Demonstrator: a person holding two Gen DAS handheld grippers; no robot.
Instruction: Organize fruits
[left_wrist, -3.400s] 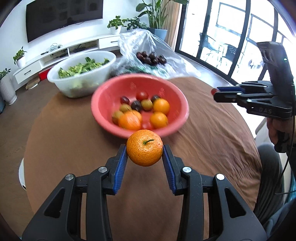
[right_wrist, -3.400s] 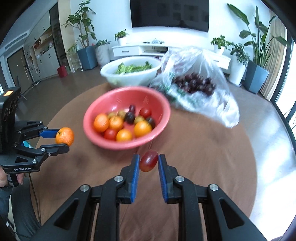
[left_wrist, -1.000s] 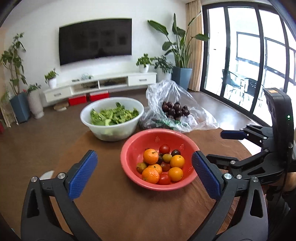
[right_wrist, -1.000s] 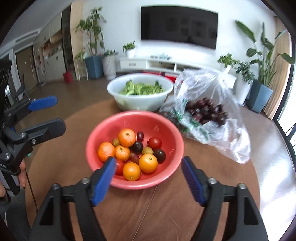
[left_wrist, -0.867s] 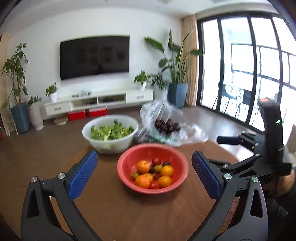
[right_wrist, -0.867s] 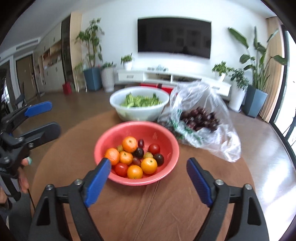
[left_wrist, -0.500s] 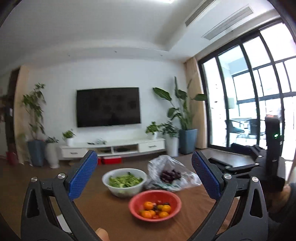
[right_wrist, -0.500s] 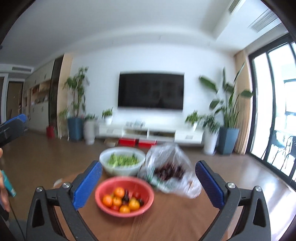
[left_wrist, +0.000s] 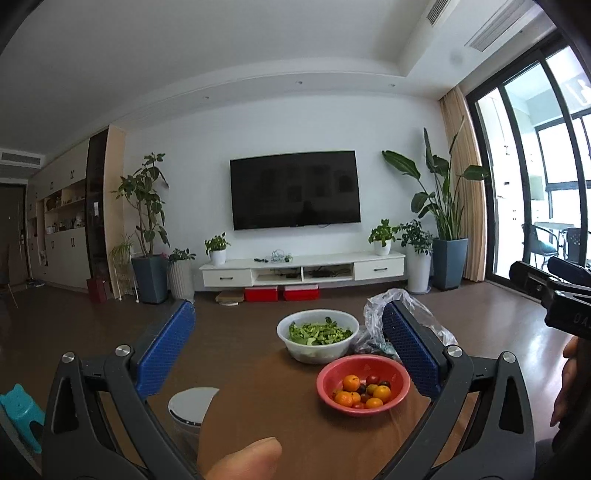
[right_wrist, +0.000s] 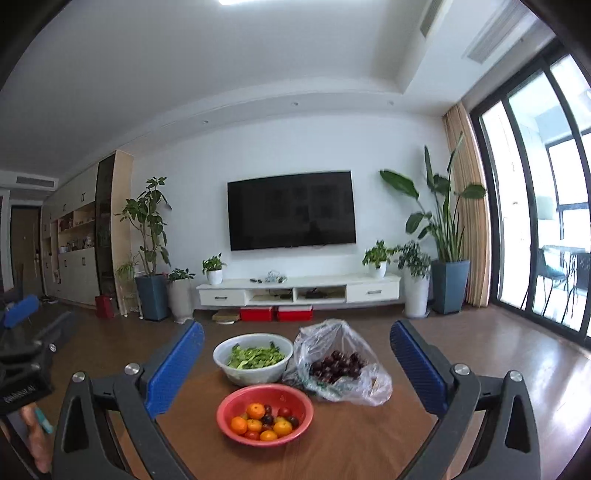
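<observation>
A red bowl (left_wrist: 402, 384) (right_wrist: 229, 402) on the round brown table (left_wrist: 280, 417) (right_wrist: 354, 443) holds several oranges (left_wrist: 351, 382) (right_wrist: 255, 410) and small tomatoes. A clear plastic bag (right_wrist: 343, 343) (left_wrist: 373, 314) with dark fruit lies behind it. My left gripper (left_wrist: 291, 352) is wide open and empty, held high and back from the table. My right gripper (right_wrist: 295, 363) is wide open and empty, also raised above the table; it shows at the right edge of the left wrist view (left_wrist: 550, 291).
A white bowl of green vegetables (left_wrist: 317, 334) (right_wrist: 255, 356) stands behind the red bowl. A white bin (left_wrist: 192, 406) sits by the table's left edge. A TV, cabinet and potted plants line the far wall.
The orange and the red fruit held earlier are released. Both grippers opened wide and pulled up and back, so the table looks smaller and farther.
</observation>
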